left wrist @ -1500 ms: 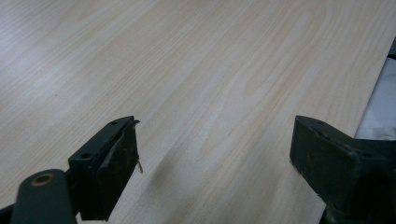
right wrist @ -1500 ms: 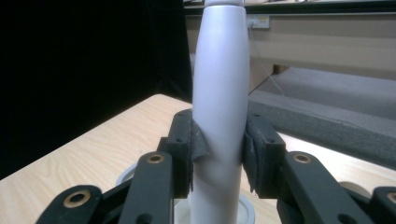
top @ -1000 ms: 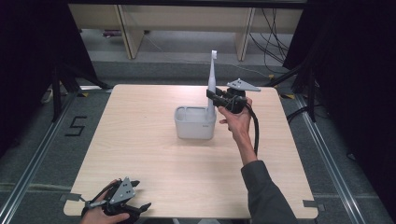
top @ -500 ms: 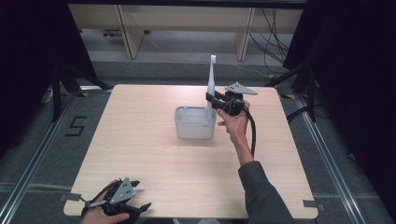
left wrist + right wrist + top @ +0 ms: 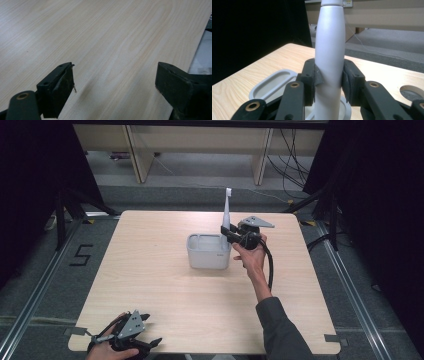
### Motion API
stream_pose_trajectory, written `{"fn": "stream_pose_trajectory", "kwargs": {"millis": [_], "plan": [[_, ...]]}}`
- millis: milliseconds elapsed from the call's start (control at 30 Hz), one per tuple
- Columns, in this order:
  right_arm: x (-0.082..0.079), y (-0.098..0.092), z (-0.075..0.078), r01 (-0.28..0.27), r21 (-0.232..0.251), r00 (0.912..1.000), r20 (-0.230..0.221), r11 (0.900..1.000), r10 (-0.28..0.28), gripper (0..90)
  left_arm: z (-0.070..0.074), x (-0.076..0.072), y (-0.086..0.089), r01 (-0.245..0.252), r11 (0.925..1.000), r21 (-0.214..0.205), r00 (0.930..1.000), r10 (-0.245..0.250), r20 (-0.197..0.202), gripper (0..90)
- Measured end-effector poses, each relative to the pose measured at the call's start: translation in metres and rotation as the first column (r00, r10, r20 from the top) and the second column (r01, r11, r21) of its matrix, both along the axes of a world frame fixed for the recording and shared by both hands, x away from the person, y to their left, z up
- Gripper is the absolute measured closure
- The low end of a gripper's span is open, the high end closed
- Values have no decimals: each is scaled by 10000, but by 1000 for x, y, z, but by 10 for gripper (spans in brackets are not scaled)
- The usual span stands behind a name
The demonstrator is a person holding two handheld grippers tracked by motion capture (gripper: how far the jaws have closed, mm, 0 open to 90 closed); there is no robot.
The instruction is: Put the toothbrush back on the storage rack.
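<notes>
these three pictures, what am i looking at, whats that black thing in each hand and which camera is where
A person sits at a wooden table holding a hand-held gripper in each hand, each with two black jaws. The high view looks down from above. Each of the other two views comes from a camera riding on a gripper. The right gripper is shut on an upright white electric toothbrush, over a grey holder standing mid-table. The left gripper rests open at the near edge, holding nothing.
</notes>
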State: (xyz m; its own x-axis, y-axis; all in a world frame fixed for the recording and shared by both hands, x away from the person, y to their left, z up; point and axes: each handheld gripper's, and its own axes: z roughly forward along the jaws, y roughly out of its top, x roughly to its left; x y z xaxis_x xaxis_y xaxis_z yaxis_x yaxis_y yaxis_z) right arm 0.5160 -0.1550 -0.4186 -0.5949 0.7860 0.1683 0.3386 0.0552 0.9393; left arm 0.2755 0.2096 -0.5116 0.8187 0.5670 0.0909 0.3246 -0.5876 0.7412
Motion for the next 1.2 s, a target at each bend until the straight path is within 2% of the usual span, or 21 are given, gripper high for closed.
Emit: {"fn": "stream_pose_trajectory", "kwargs": {"millis": [200, 300, 400, 433, 467, 567, 633, 700, 733, 767, 800, 833, 867, 900, 933, 967, 1000, 1033, 1067, 1133, 1200], "plan": [[-1, 0, -8, -97, 18, 9999, -131, 10000, 97, 663, 0, 0, 0, 21, 10000, 11, 10000, -21, -37, 148], [-2, -1, -10, -151, -347, 9999, -34, 9993, 150, 663, 0, 0, 0, 34, 10000, 90, 10000, -34, -16, 147], [-4, -1, -12, -287, -138, 9991, -324, 9995, 282, 664, 0, 0, 0, 25, 10000, 22, 10000, -25, -37, 148], [-3, -1, -13, -297, -324, 9994, -170, 9990, 291, 664, 0, 0, 0, 68, 9999, 118, 10000, -68, 11, 147], [-5, -1, -13, -223, -297, 9992, -349, 9993, 212, 664, 0, 0, 0, 88, 9999, 136, 10000, -88, 8, 147], [-4, -2, -16, -261, -626, 9996, -64, 9977, 257, 663, 0, 0, 0, 114, 9998, 187, 9999, -114, -18, 147], [-6, -2, -18, -247, -481, 9992, -329, 9985, 231, 663, -1, 0, -1, -37, 10000, 81, 10000, 37, -78, 147], [-6, -2, -18, -287, -510, 9989, -389, 9983, 267, 664, 0, 1, 0, 87, 9998, 185, 10000, -87, 8, 148], [-4, -2, -19, -343, -663, 9993, -193, 9972, 331, 664, 0, 0, 0, 90, 9999, 53, 9999, -90, -60, 148], [-6, -1, -18, -186, -577, 9991, -390, 9982, 163, 664, 0, 0, 0, 89, 10000, 34, 10000, -89, -36, 147], [-5, -3, -19, -241, -780, 9996, -155, 9967, 230, 664, 0, 0, 0, 107, 9999, 115, 9999, -106, -13, 147], [-6, -1, -19, -341, -625, 9988, -376, 9975, 318, 665, 0, 0, 1, 131, 9998, 165, 9999, -130, -94, 147], [-6, -2, -19, -292, -728, 9991, -326, 9969, 269, 666, -1, 0, -1, -61, 9999, 105, 10000, 62, -30, 147], [-6, -2, -19, -307, -807, 9992, -296, 9963, 284, 670, 0, 0, 0, 26, 9999, 155, 10000, -26, -19, 147], [-6, -2, -20, -314, -781, 9989, -359, 9965, 286, 674, 0, 0, 0, 97, 9999, 46, 9999, -96, -53, 148], [-6, -3, -20, -352, -737, 9993, -169, 9967, 340, 675, 0, 1, 0, 111, 9998, 150, 9999, -111, 17, 147], [-7, -2, -19, -270, -516, 9991, -355, 9983, 251, 676, -1, 0, 0, 22, 10000, 62, 10000, -21, -61, 148], [-8, -2, -19, -272, -510, 9993, -268, 9983, 258, 676, -1, 1, 0, 103, 9999, 115, 9999, -104, 25, 147], [-8, -3, -18, -302, -533, 9992, -294, 9981, 287, 676, -1, -1, -1, 10, 10000, -27, 9999, -10, -142, 147], [-9, -3, -17, -356, -469, 9986, -405, 9983, 337, 663, -1, -1, -1, 15, 10000, 28, 9999, -15, -115, 147], [-10, -3, -16, -205, -468, 9992, -349, 9987, 189, 561, -1, -1, -1, -22, 10000, -23, 9999, 22, -115, 147]]}}
